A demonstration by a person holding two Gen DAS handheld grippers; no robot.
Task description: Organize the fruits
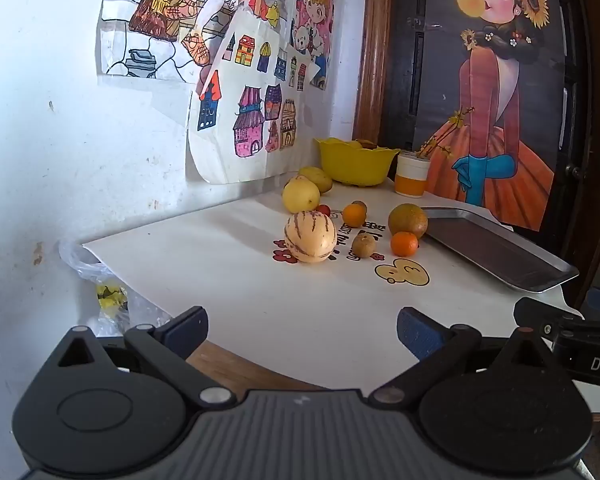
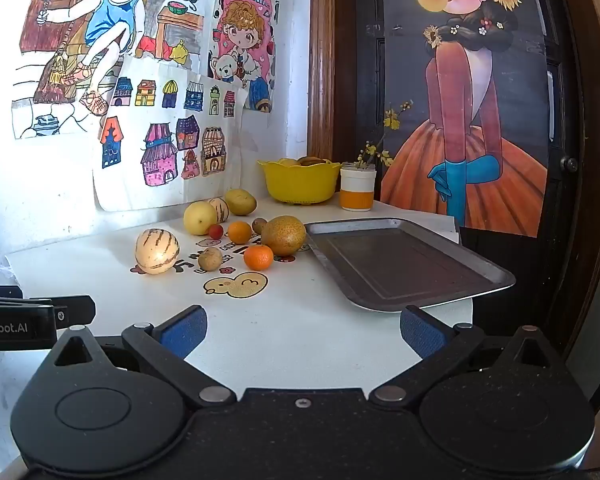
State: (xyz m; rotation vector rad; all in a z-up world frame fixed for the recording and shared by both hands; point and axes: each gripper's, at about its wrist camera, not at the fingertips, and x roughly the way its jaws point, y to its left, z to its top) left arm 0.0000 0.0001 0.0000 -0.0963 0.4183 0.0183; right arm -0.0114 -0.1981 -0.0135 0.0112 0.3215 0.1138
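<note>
- Loose fruits (image 2: 240, 240) cluster on the tabletop (image 2: 292, 320) just left of the empty tray (image 2: 400, 268); round ones may roll if nudged
- Left gripper (image 1: 302, 330) and right gripper (image 2: 302, 330) hover spread, empty; a hard pinch could bruise soft fruit

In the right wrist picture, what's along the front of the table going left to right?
striped melon → small brown fruit → orange tangerine → metal tray

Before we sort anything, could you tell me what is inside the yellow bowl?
The yellow bowl holds fruit: brownish and yellow tops show above its rim. Its wall hides the rest, so count and kinds stay unclear.
</note>
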